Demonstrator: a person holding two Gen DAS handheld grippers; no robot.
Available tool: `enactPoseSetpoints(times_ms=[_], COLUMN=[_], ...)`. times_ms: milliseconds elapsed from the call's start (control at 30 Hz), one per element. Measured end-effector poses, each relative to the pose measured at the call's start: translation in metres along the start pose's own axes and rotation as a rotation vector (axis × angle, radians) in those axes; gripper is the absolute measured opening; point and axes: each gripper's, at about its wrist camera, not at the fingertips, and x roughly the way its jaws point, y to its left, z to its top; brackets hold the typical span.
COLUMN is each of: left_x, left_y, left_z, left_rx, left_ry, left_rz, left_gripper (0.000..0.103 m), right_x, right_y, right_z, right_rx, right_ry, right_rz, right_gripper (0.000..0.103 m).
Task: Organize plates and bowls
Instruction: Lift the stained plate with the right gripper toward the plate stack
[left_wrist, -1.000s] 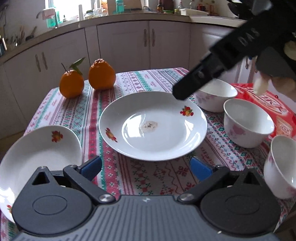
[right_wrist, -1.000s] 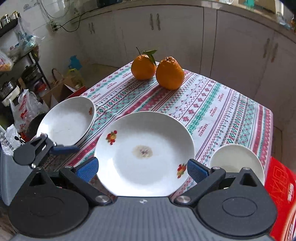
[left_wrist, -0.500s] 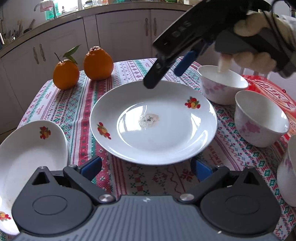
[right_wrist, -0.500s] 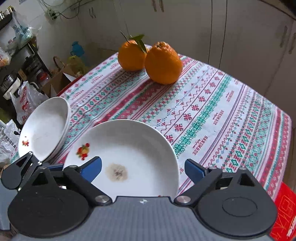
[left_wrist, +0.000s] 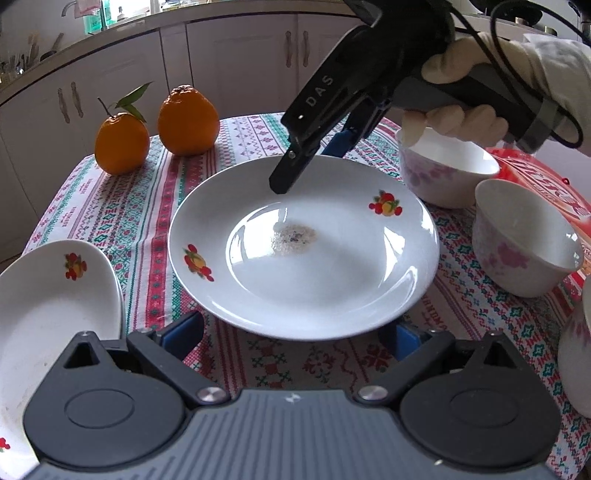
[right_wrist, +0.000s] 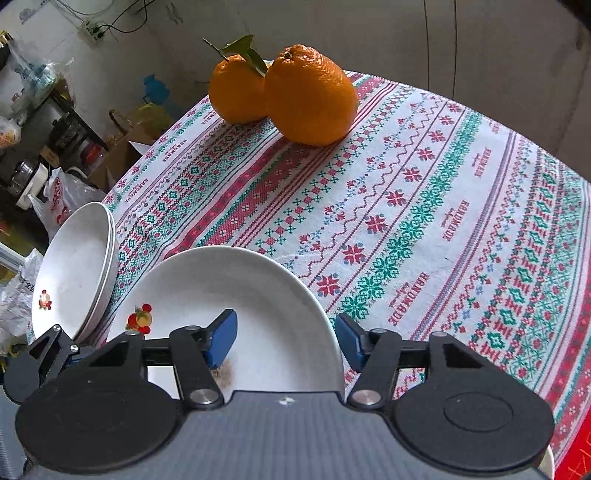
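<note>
- A second ago the right tool (right_wrist: 284, 338) hung spread wide above the whole setting; now it has come down onto the far rim of the large plate (left_wrist: 303, 251), its jaws closing, one blue pad over the inside and one past the outer edge, with a gap visible.
- The left tool (left_wrist: 295, 334) has barely shifted: its jaws are spread wide, the near rim of the same plate just ahead of its pads, nothing gripped.
- That plate is glossy white, round and shallow, with fruit decals and a brownish speckled stain at its centre.
- Left of the left tool sit stacked white plates (left_wrist: 48, 306); to its right, pink-flowered bowls (left_wrist: 524, 240).
- Two dimpled oranges (right_wrist: 310, 96) lie ahead on the woven patterned cloth of the surface (right_wrist: 424, 221).
</note>
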Motion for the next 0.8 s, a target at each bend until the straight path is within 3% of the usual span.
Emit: enactPoseSetpoints(times_ms=[500,800], left_x=[-0.0036,-0.0036], left_y=[-0.0025,-0.0011], left_z=[-0.0001,0.0003], left_rx=[0.041,0.040], left_ry=[-0.003,-0.002], left_rz=[-0.008,-0.016], left_gripper=[0.100,0.100], right_x=[0.0040,0.0054], right_y=[0.0044,0.0004], right_z=[-0.0020,0.0015], right_rx=[-0.032,-0.008], right_ry=[0.029,0.001], right_rz=[0.028,0.067], right_gripper=[0.062,0.062])
